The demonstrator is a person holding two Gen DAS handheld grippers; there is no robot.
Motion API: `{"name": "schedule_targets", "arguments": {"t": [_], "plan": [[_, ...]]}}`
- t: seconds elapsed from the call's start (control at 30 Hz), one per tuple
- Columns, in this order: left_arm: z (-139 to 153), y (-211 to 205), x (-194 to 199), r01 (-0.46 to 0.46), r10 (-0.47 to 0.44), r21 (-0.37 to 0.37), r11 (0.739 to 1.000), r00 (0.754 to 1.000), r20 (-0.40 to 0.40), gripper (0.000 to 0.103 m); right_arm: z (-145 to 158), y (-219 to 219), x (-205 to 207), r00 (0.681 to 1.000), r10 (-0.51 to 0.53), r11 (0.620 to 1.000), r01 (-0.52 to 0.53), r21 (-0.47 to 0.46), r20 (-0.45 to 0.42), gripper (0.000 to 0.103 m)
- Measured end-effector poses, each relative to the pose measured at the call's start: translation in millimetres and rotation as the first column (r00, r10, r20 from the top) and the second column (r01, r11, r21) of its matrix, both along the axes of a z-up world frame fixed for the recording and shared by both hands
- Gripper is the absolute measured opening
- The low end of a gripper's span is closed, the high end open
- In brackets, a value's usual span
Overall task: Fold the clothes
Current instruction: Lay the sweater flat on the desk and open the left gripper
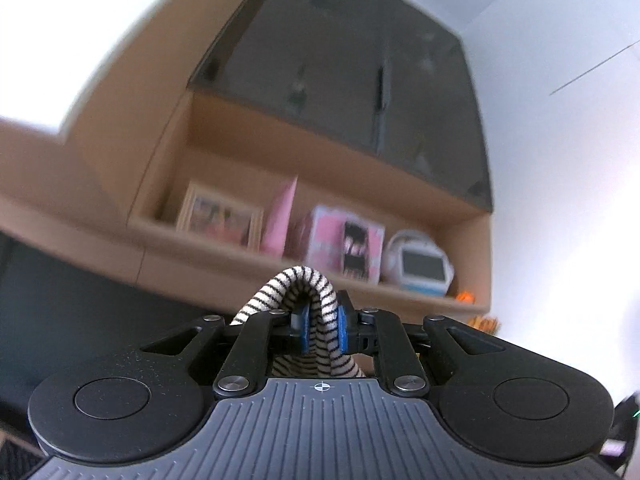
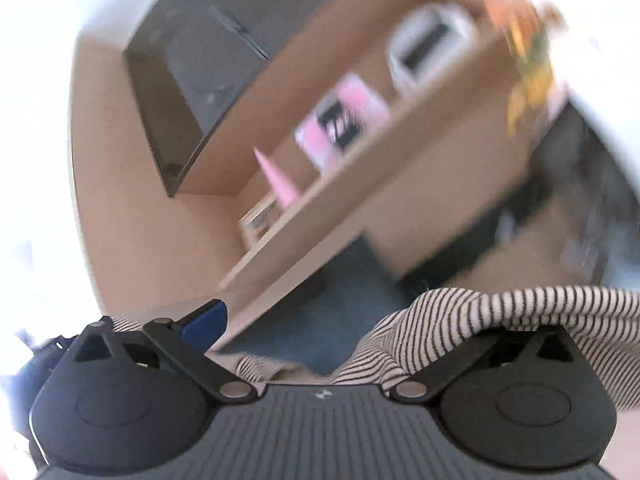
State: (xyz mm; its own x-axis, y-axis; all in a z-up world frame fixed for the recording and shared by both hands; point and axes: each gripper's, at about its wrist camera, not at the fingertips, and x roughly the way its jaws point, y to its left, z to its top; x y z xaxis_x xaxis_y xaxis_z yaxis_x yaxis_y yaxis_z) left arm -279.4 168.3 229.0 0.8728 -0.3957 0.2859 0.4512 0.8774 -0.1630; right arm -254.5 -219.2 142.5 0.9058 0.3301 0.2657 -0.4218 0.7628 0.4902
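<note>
Left tongs (image 1: 320, 330) pinched nearly closed; right tongs (image 2: 332, 320) apparently spread wide.

My left hand-held gripper (image 1: 320, 330) is matt black plastic with ribbed housing, steel rivets and blue rubbery pads. The striped garment (image 1: 298, 284) is soft ribbed knit cloth. The shelf (image 1: 360, 280) looks smooth pale wood; its cabinet doors (image 1: 340, 60) dark glossy glass.

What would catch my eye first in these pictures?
A striped cloth pinched in the left claw, bulging up between its blue pads. In the other view the same striped fabric drapes over one side of the open right claw. Behind, a wooden shelf holds a pink box.
</note>
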Motion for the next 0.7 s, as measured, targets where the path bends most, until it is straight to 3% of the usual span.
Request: {"name": "schedule_targets", "arguments": {"t": [0.07, 0.17, 0.23, 0.27, 0.3, 0.37, 0.4, 0.43, 0.47, 0.53, 0.6, 0.7], "plan": [[-11.8, -14.8, 33.2, -0.026, 0.027, 0.015, 1.000, 0.998, -0.052, 0.015, 7.9, -2.4, 9.4, 0.997, -0.070, 0.993, 0.073, -0.097, 0.026, 0.103], [-34.6, -44.1, 108.6, -0.114, 0.123, 0.078, 0.990, 0.985, -0.123, 0.018, 19.0, -11.9, 60.7, 0.996, -0.091, 0.968, 0.087, -0.234, -0.007, 0.103], [-64.1, -63.8, 182.5, -0.182, 0.218, 0.164, 0.969, 0.946, -0.240, 0.025, 5.7, -0.5, 135.2, 0.973, -0.190, 0.918, 0.128, -0.376, -0.132, 0.103], [-82.7, -70.8, 218.7, -0.180, 0.245, 0.211, 0.961, 0.906, -0.344, 0.040, -1.5, 4.8, 172.3, 0.950, -0.245, 0.885, 0.139, -0.445, -0.192, 0.103], [-102.8, -73.4, 244.2, -0.163, 0.256, 0.234, 0.958, 0.853, -0.455, 0.047, -16.9, 4.4, 205.6, 0.903, -0.311, 0.855, 0.128, -0.503, -0.298, 0.103], [-147.0, -73.3, 277.7, -0.130, 0.256, 0.237, 0.963, 0.720, -0.645, 0.055, -48.2, -2.6, 241.5, 0.811, -0.345, 0.840, 0.041, -0.541, -0.472, 0.103], [-168.7, -72.4, 280.6, -0.112, 0.239, 0.224, 0.968, 0.674, -0.699, 0.066, -67.8, -4.6, 243.0, 0.784, -0.334, 0.844, 0.002, -0.536, -0.523, 0.103], [-189.3, -72.4, 281.0, -0.092, 0.221, 0.212, 0.973, 0.632, -0.742, 0.071, -87.4, -6.6, 244.5, 0.755, -0.323, 0.848, -0.038, -0.529, -0.571, 0.103], [-207.0, -74.1, 281.9, -0.071, 0.201, 0.197, 0.978, 0.589, -0.783, 0.073, -106.9, -8.3, 245.8, 0.723, -0.313, 0.850, -0.077, -0.522, -0.616, 0.103], [-235.8, -84.0, 287.3, -0.020, 0.116, 0.123, 0.992, 0.504, -0.856, 0.073, -139.8, -2.4, 242.9, 0.677, -0.326, 0.808, -0.164, -0.567, -0.660, 0.103], [-258.5, -102.2, 296.3, 0.032, 0.021, 0.039, 0.999, 0.432, -0.902, 0.074, -162.3, 14.4, 246.1, 0.662, -0.289, 0.790, -0.243, -0.563, -0.692, 0.103], [-282.8, -140.3, 312.5, 0.113, 0.001, 0.047, 0.993, 0.378, -0.926, 0.076, -189.8, 31.2, 249.6, 0.603, -0.219, 0.807, -0.329, -0.490, -0.767, 0.103]]}}
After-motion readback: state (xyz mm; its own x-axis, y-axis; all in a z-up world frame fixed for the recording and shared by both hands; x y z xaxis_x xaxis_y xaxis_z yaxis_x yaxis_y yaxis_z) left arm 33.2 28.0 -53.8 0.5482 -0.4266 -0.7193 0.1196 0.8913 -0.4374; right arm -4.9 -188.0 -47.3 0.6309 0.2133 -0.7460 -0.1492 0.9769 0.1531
